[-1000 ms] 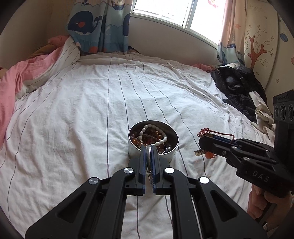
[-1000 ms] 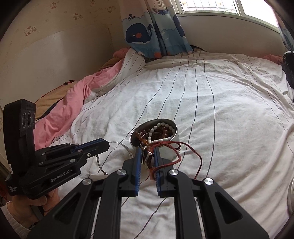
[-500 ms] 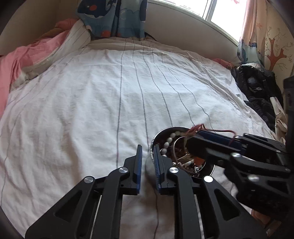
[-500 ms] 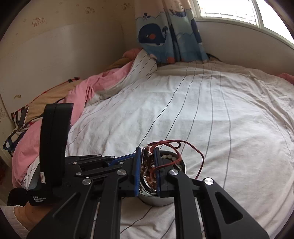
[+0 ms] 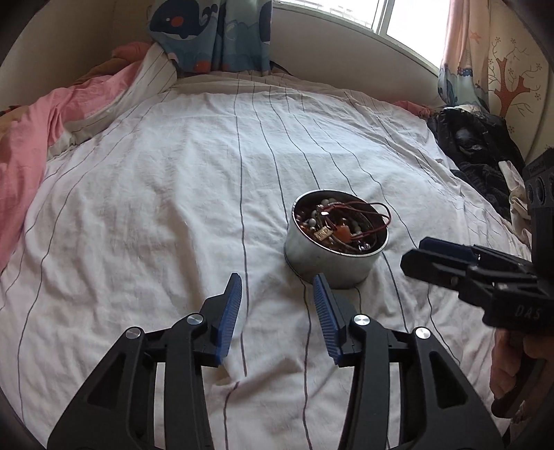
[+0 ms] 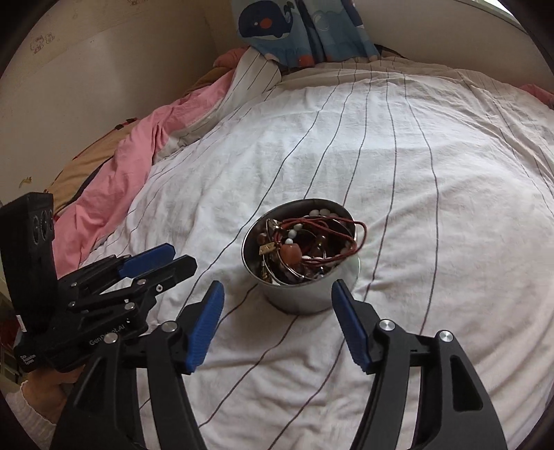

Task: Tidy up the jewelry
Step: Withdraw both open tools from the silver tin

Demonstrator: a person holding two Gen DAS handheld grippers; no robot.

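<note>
A round metal tin (image 5: 329, 263) (image 6: 304, 294) stands on the white striped bedsheet (image 5: 173, 207). Inside it lies a tangle of jewelry: white and amber beads, a thin metal bangle, a small gold tag and a red cord necklace (image 6: 332, 239) (image 5: 360, 214) looping over the far rim. My left gripper (image 5: 277, 287) hovers just in front and left of the tin, its jaws opening with nothing between them. My right gripper (image 6: 277, 290) sits right before the tin, jaws opening wide and empty. Each gripper shows in the other's view: the right gripper (image 5: 429, 252) and the left gripper (image 6: 169, 256).
A pink quilt (image 5: 24, 145) is bunched along the left edge of the bed. Dark clothes (image 5: 477, 155) are piled at the right by the wall. Whale-print curtains (image 6: 297, 31) hang at the head, under a window. A hand (image 5: 516, 367) grips the right tool.
The left gripper let a metal bangle go and the right gripper let the red cord necklace go; both pieces now lie in the tin. Both grippers opened and drew back from it.
</note>
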